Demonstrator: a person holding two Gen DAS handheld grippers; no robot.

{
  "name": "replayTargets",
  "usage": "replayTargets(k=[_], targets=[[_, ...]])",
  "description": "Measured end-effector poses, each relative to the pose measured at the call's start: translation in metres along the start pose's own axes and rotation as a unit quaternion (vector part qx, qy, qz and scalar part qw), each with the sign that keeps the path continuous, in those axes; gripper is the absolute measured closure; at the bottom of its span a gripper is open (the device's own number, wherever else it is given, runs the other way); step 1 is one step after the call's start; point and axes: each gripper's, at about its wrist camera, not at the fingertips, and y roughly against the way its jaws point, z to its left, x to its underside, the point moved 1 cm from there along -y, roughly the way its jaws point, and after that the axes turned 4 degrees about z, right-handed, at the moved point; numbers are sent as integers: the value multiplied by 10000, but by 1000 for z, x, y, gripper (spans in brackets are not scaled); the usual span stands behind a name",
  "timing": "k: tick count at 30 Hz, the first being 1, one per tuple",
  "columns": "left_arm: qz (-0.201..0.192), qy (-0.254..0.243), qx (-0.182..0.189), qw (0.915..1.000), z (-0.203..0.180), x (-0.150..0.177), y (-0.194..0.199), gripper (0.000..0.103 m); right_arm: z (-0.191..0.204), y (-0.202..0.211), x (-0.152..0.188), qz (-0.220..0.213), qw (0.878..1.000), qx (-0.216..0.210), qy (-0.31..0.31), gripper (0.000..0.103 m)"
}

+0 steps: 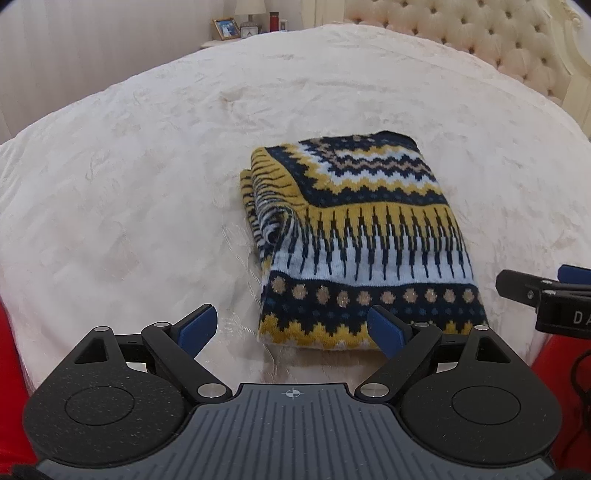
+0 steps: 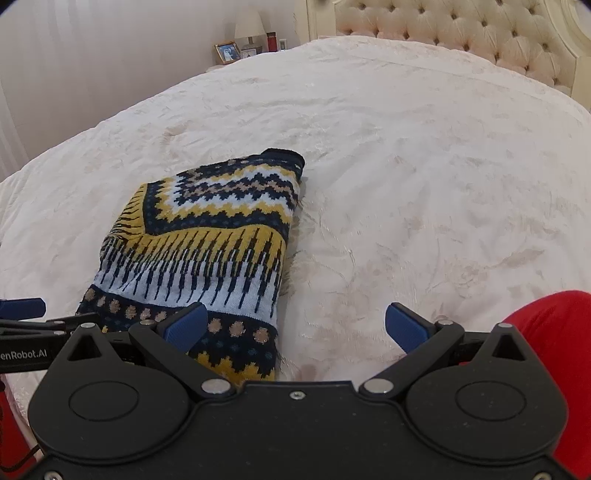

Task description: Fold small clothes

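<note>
One sweater [image 1: 354, 236], knitted in navy, yellow, white and tan bands, folded into a thick rectangle; we take it as our landmark. It lies flat on the bed [image 1: 129, 184], toward the near edge, with bare cover on all sides.

Two grippers. Our left gripper [image 1: 291, 328] hangs just short of the sweater's near hem, jaws spread wide, nothing between them; its right blue pad overlaps the hem in the left wrist view, and we cannot tell whether it touches. Our right gripper [image 2: 295, 326] sits at the sweater's near right corner, jaws equally wide and empty; contact there is also unclear.

One bed, covered in a cream textured spread. One tufted cream headboard [image 2: 461, 33] beyond the sweater. One nightstand far behind the sweater, carrying one lamp [image 2: 250, 27], one framed picture [image 2: 227, 51] and one red container [image 2: 272, 40]. Pale curtains [image 2: 92, 66] hang beside it. Red clothing [image 2: 554, 332] shows at the near edges.
</note>
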Motion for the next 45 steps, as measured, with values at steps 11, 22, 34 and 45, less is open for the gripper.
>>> replayTargets(k=[11,22,34,45], targets=[[287,35,32,9996,4,3,-9,14,-5,-6,1,145,9998,38,-114,1],[423,6,-17,9991,7,4,-14,14,-7,-12,0,224,9996,-8,-193,1],[556,-25,-70,9984,7,4,-19,14,-6,-14,2,252,9995,-26,-209,1],[573,-31,-65,9983,7,4,-20,15,-3,-16,3,285,9994,-57,-204,1]])
